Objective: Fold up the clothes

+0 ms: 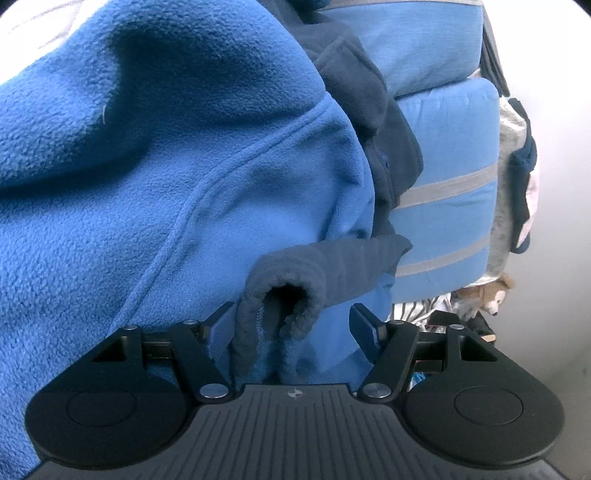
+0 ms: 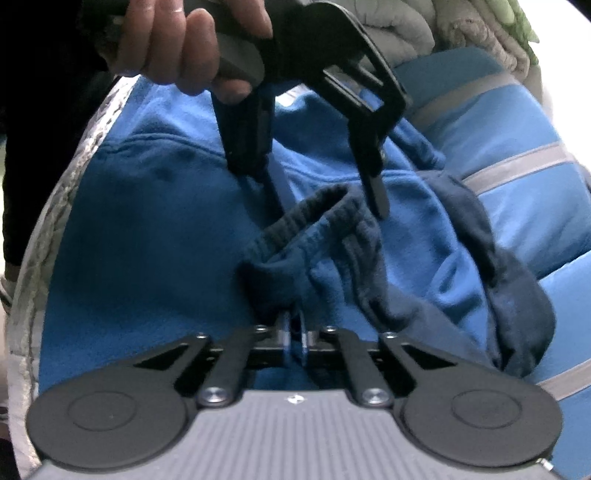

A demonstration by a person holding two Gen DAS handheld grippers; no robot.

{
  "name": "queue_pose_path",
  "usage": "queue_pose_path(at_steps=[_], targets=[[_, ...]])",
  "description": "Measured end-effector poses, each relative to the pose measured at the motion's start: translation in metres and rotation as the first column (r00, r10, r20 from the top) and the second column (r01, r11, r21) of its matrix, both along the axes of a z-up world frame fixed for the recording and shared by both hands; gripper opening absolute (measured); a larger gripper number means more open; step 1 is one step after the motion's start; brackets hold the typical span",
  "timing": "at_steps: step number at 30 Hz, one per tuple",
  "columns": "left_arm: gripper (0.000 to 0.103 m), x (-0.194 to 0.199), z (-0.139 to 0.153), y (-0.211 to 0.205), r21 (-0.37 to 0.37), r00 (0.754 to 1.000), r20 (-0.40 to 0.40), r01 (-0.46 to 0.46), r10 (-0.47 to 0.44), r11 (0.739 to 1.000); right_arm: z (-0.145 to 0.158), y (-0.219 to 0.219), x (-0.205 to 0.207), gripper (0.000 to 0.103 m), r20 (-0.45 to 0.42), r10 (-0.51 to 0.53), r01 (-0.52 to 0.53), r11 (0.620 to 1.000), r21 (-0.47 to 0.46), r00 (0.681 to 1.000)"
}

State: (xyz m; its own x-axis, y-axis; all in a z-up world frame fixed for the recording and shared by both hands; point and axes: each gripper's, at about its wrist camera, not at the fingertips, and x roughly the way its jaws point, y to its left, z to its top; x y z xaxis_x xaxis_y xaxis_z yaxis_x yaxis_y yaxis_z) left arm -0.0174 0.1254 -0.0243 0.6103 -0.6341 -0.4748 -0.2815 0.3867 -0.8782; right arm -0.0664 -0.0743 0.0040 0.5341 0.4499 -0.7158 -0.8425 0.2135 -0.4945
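Observation:
A bright blue fleece garment (image 1: 147,166) with dark navy trim fills the left wrist view and shows in the right wrist view (image 2: 147,240). Its navy ribbed cuff (image 1: 284,295) lies between the fingers of my left gripper (image 1: 295,325), which is open around it. In the right wrist view my right gripper (image 2: 293,332) is shut on the navy cuff (image 2: 295,243). My left gripper (image 2: 325,184) shows there from above, held by a hand (image 2: 184,40), its fingers spread on either side of the cuff.
Blue cushions with grey stripes (image 1: 443,166) are stacked at the right, also in the right wrist view (image 2: 517,166). A stuffed toy (image 1: 487,295) and striped cloth (image 1: 424,306) lie below them. A silvery quilted edge (image 2: 48,221) borders the left. A grey quilt (image 2: 406,26) lies behind.

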Motion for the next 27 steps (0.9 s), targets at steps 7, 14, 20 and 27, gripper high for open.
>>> queue_pose_path(at_steps=[7,14,20,27], targets=[[0.066,-0.001,0.001,0.0,0.0,1.0,0.006,0.004,-0.004,1.0,0.015,-0.01,-0.008,0.0,-0.034,0.001,0.0,1.0,0.02,0.999],[0.066,-0.001,0.003,-0.004,0.013,1.0,-0.006,0.02,-0.019,1.0,0.008,-0.019,-0.015,0.0,-0.096,0.002,-0.004,1.0,-0.022,0.995],[0.066,-0.003,0.003,-0.01,0.01,0.999,-0.013,0.043,-0.043,0.999,0.003,-0.019,-0.016,0.0,-0.102,0.002,-0.006,0.999,-0.043,0.995],[0.064,-0.003,0.002,-0.012,-0.002,0.999,-0.007,0.039,-0.039,0.999,0.003,-0.019,-0.019,0.0,-0.098,0.004,-0.009,0.999,-0.048,0.995]])
